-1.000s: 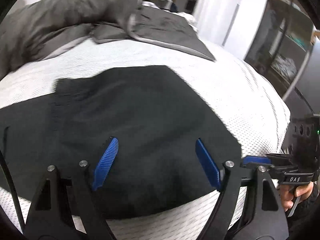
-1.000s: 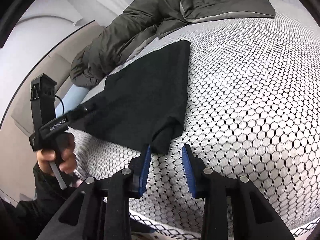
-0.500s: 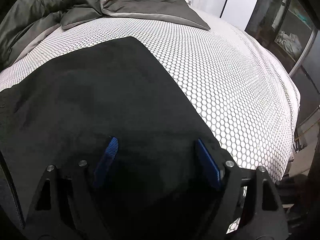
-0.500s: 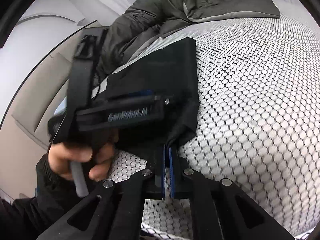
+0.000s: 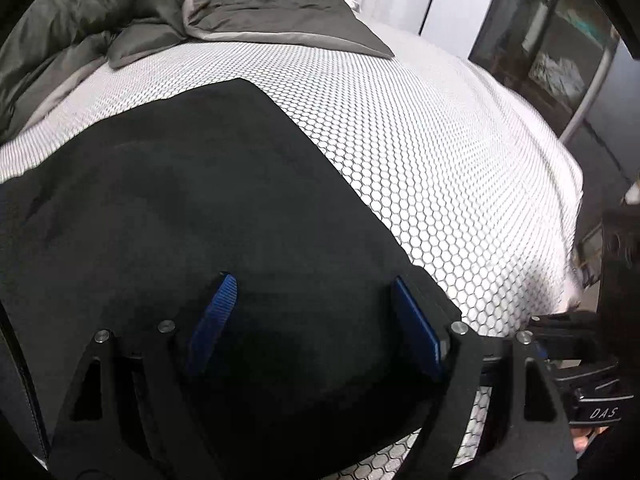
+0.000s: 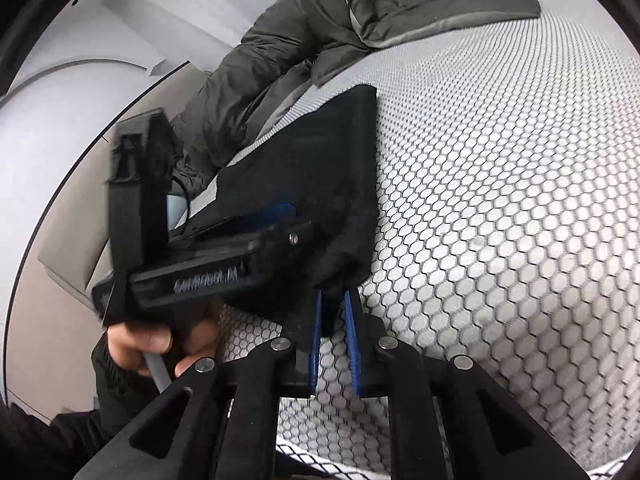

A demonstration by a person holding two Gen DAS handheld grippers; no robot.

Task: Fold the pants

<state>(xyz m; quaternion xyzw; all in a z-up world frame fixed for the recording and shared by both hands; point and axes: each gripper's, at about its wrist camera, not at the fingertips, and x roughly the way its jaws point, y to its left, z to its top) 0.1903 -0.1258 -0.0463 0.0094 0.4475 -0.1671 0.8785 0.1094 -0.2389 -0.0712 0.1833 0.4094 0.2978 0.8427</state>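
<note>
Pants [image 5: 192, 216]: black, soft fabric, laid flat on the bed [image 5: 460, 152] at its near edge; one straight side runs diagonally toward the far end, one squared corner points at the duvet. In the right wrist view the same pants [image 6: 320, 168] show a near corner lifted off the bed cover.

Bed: covered in white fabric printed with a black honeycomb pattern; no writing on it.

Duvet [image 5: 100, 32]: dark olive-grey with a paler grey lining, heaped along the far edge of the bed, well apart from the pants' near corner.

Left gripper [image 5: 316, 320]: black frame, blue ribbed pads, jaws spread wide over the dark cloth at the near edge; whether the pads touch the fabric cannot be told. Seen side-on in the right wrist view, the left gripper [image 6: 280, 220] carries pale raised lettering on its body, too blurred to read. A hand [image 6: 160, 344] in a dark sleeve grips its handle.

Right gripper [image 6: 334, 320]: same build, jaws narrow and opening, with the lifted corner of the pants hanging between the blue pads; the pads stand slightly off the cloth. In the left wrist view its body bears the white letters "DAS" at the lower right.
</note>
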